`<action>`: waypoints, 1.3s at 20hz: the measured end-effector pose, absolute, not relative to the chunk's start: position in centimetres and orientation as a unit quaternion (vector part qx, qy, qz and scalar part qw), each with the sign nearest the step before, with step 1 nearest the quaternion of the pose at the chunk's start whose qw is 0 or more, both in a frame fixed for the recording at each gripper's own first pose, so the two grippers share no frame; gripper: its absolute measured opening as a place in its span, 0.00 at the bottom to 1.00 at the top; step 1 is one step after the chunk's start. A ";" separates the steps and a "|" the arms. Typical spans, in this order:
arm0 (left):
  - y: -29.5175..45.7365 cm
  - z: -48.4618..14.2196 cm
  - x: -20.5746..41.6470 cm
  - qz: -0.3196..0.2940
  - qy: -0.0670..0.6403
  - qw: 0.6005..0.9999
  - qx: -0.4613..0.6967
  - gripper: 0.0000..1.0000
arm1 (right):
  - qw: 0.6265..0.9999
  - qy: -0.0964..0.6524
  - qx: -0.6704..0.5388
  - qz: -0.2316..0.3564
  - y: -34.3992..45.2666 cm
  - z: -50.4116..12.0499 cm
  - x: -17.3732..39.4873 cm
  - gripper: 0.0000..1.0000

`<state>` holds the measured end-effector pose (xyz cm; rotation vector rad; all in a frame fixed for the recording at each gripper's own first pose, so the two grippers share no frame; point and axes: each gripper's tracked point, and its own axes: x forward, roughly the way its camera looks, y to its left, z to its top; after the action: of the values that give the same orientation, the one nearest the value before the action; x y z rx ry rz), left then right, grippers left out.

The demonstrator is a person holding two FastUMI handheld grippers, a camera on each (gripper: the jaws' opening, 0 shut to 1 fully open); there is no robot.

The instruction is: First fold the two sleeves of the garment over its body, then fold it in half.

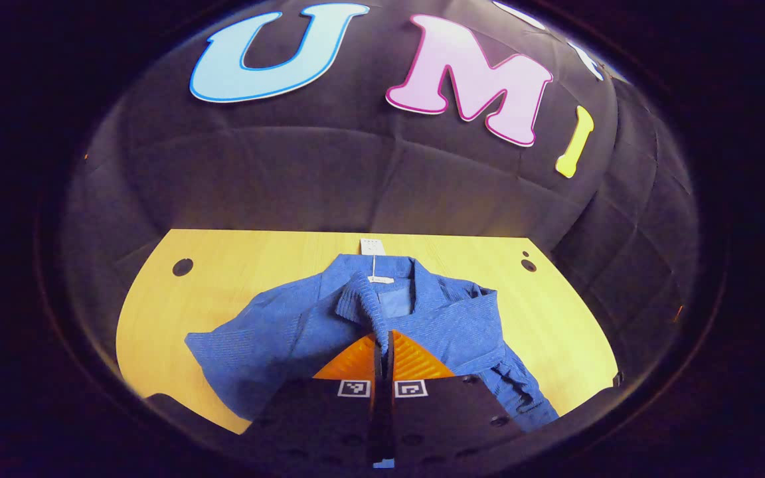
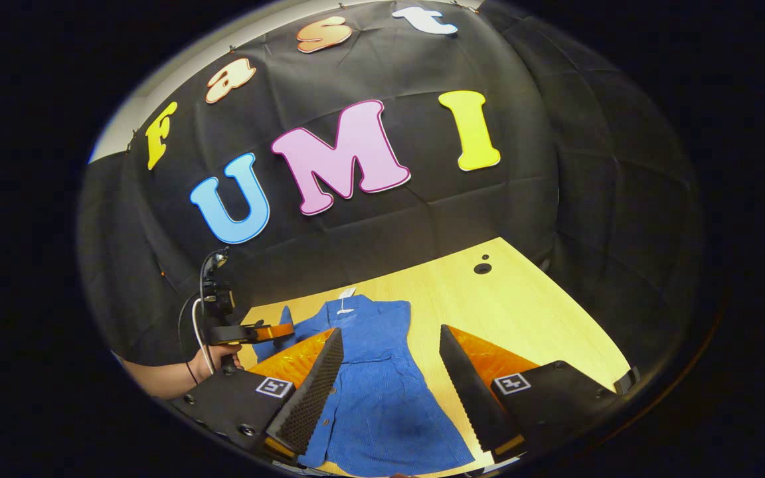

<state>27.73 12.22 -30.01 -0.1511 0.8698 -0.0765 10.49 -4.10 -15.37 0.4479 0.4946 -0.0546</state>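
pale yellow wooden table (image 1: 236, 265) under black cloth wall. blue ribbed collared garment (image 1: 435, 318) lies on it, white tag (image 1: 372, 246) at the collar. left claw (image 1: 382, 345) pinched together on a raised fold of the garment. right claw (image 2: 389, 372) spread apart above the garment's body.

1 blue garment (image 1: 435, 318) | 1 white tag (image 1: 372, 246) on it | 1 wooden table (image 1: 236, 265) | 2 grippers: left gripper (image 1: 382, 345), right gripper (image 2: 389, 385) | 1 hand (image 2: 213, 362)
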 end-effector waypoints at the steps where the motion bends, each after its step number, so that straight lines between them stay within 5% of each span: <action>1: 11.0 -30.6 28.2 -0.044 0.425 0.901 -0.066 0.00 | 0.944 0.245 0.218 -0.029 -4.4 -15.7 10.5 0.94; 7: 5.9 -34.8 28.4 -0.068 0.495 0.866 -0.037 0.00 | 0.941 0.250 0.225 -0.050 -6.9 -16.5 10.4 0.94; 23: 0.3 -38.2 30.8 -0.099 0.511 0.854 0.015 0.00 | 0.929 0.276 0.235 -0.082 -9.9 -18.6 10.0 0.94; 24: -0.3 -38.3 30.8 -0.107 0.512 0.852 0.010 0.00 | 0.928 0.278 0.235 -0.082 -9.9 -18.8 9.9 0.83; 26: -1.8 -38.3 30.9 -0.127 0.508 0.852 -0.004 0.01 | 0.926 0.281 0.236 -0.083 -10.0 -18.9 9.6 0.83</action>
<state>30.86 -1.79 -38.30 -0.0079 1.0701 -0.2665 9.65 -9.96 -18.91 0.4845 0.5766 -0.1701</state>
